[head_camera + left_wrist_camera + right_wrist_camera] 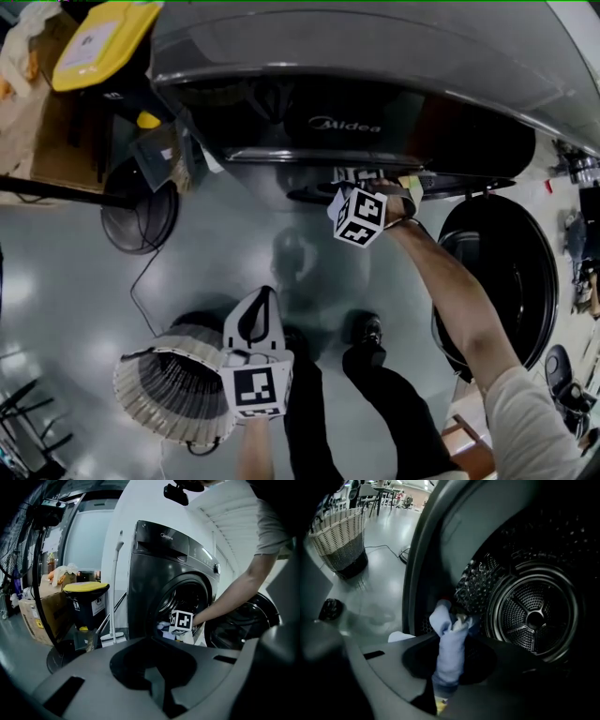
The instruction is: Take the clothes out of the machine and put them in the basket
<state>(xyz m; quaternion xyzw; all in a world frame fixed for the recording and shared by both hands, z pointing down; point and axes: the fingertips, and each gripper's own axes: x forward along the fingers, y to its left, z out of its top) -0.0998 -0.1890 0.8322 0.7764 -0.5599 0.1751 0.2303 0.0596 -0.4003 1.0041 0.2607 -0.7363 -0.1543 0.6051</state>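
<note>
The dark front-loading washing machine [356, 122] has its round door [497, 281] swung open to the right. My right gripper [368, 185] reaches into the drum mouth. In the right gripper view it [448, 679] is shut on a light blue cloth [450, 644], which stands up bunched between the jaws in front of the steel drum [529, 616]. The wicker basket [173, 384] sits on the floor at lower left. My left gripper [266, 293] hangs beside the basket's right rim, with its tips together and nothing in them.
A yellow-lidded bin [103, 42] and a cardboard box [40, 616] stand left of the machine. A floor fan [139, 216] with a cable and a white brush [114, 639] are near them. The person's legs and shoes [366, 330] are in front of the machine.
</note>
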